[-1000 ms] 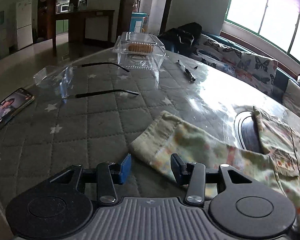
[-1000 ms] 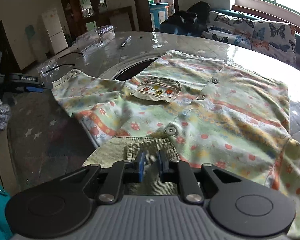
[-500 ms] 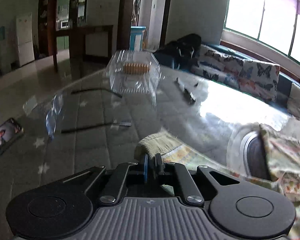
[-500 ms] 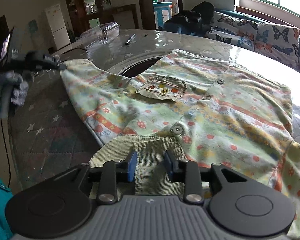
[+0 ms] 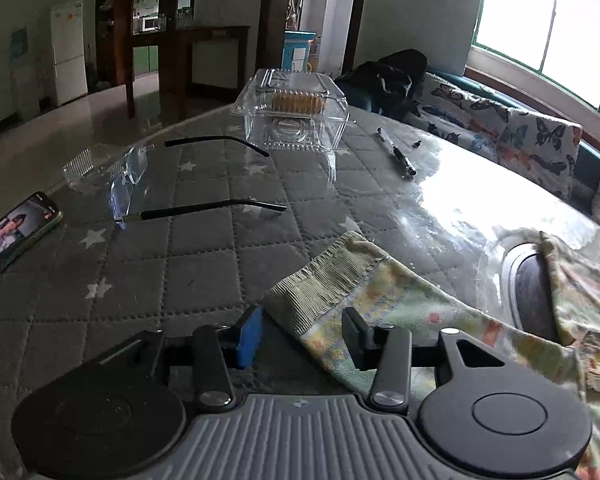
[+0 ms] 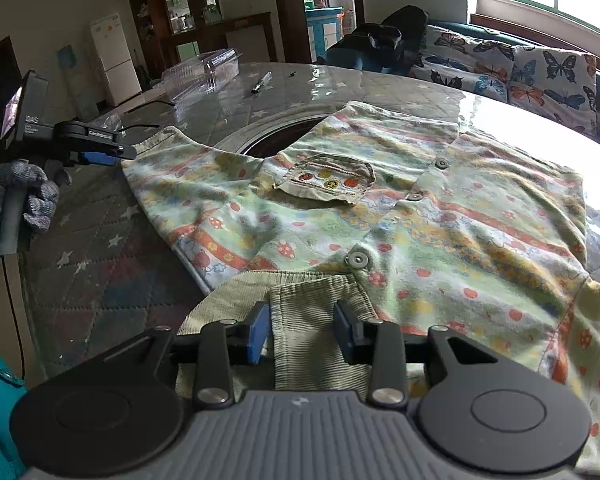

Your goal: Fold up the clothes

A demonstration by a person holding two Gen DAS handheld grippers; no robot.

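A small green floral shirt (image 6: 420,216) with snap buttons and a chest pocket lies spread on the quilted table. Its sleeve (image 5: 364,296) with a corduroy cuff stretches left and lies flat. My left gripper (image 5: 302,334) is open, with the cuff's near edge lying between its fingers. It also shows in the right wrist view (image 6: 100,156), at the sleeve's end. My right gripper (image 6: 302,332) is open, its fingers astride the green corduroy collar (image 6: 308,312) at the shirt's near edge.
Spectacles (image 5: 148,184), a phone (image 5: 12,232), a clear plastic box (image 5: 296,116) with biscuits and a pen (image 5: 396,156) lie on the table beyond the sleeve. A round recess (image 5: 532,292) sits in the table's middle. A sofa stands behind.
My left gripper shut on the cuff, lifted it, then set it down and opened. My right gripper opened off the collar and widened further.
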